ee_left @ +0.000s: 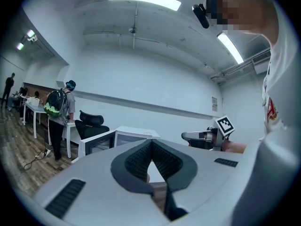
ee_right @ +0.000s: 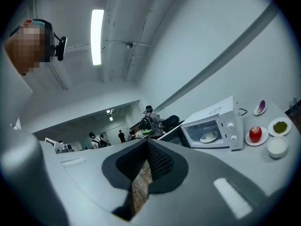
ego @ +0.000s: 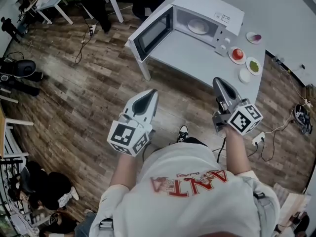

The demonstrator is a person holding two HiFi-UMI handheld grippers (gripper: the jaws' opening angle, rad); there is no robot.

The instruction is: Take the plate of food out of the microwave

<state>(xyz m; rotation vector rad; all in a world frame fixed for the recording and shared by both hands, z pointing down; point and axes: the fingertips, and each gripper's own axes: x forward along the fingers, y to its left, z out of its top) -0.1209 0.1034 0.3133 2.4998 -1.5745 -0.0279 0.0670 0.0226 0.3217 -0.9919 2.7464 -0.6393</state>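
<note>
A white microwave (ego: 207, 6) stands on a white table (ego: 197, 58) with its door (ego: 154, 32) swung open to the left. Inside it lies a white plate of pale food (ego: 198, 26); the right gripper view also shows the plate (ee_right: 208, 137) in the microwave (ee_right: 225, 114). My left gripper (ego: 153, 92) is shut and empty, held over the floor well short of the table. Just before the table's near edge, my right gripper (ego: 217, 81) is shut with nothing in it. In the left gripper view the microwave (ee_left: 136, 134) is far ahead of the closed jaws.
To the right of the microwave on the table sit a plate with a red apple (ego: 237, 54), a dish of green food (ego: 254, 66), a small white bowl (ego: 244, 75) and a dish with a purple item (ego: 254, 37). Cables and a power strip (ego: 257, 139) lie on the wooden floor. A person (ee_left: 57, 112) stands at desks behind.
</note>
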